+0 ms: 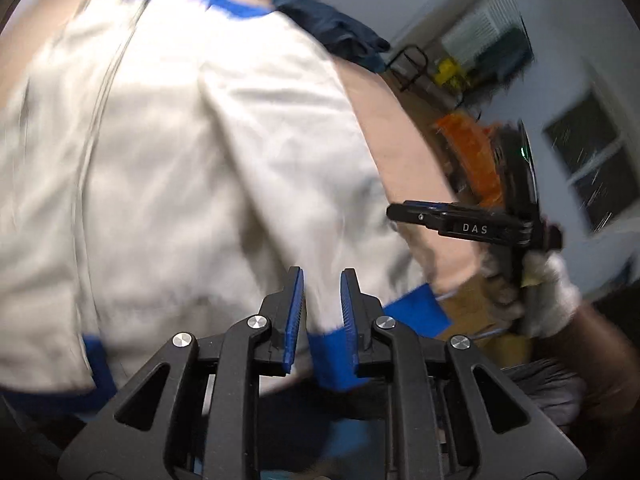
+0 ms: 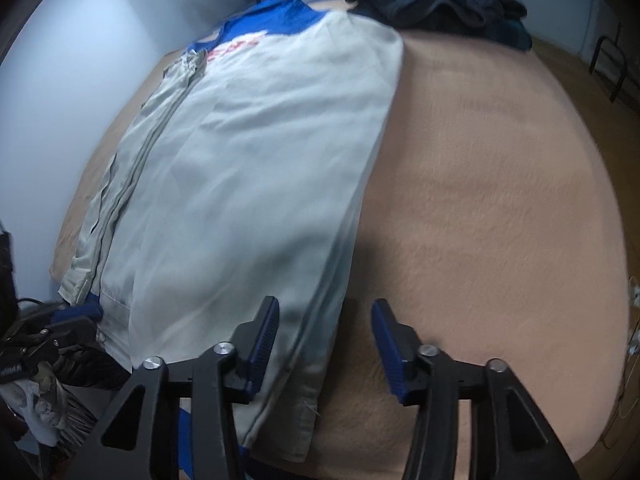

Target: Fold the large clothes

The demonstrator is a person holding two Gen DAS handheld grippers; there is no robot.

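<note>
Both tools stand released at the near hem of a pale grey jacket [image 2: 248,168]: the left gripper [image 1: 322,312] narrowly parted, the right gripper [image 2: 325,344] wider. The jacket lies flat on a peach blanket [image 2: 500,208]; beyond it, dark clothes [image 2: 436,4].

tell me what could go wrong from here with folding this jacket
The right gripper straddles the grey jacket's near folded edge with fingers apart; closing may catch only the top layer. The left gripper is open above the blue hem band, so that end could slip. The dark clothes pile crowds the collar end.
</note>
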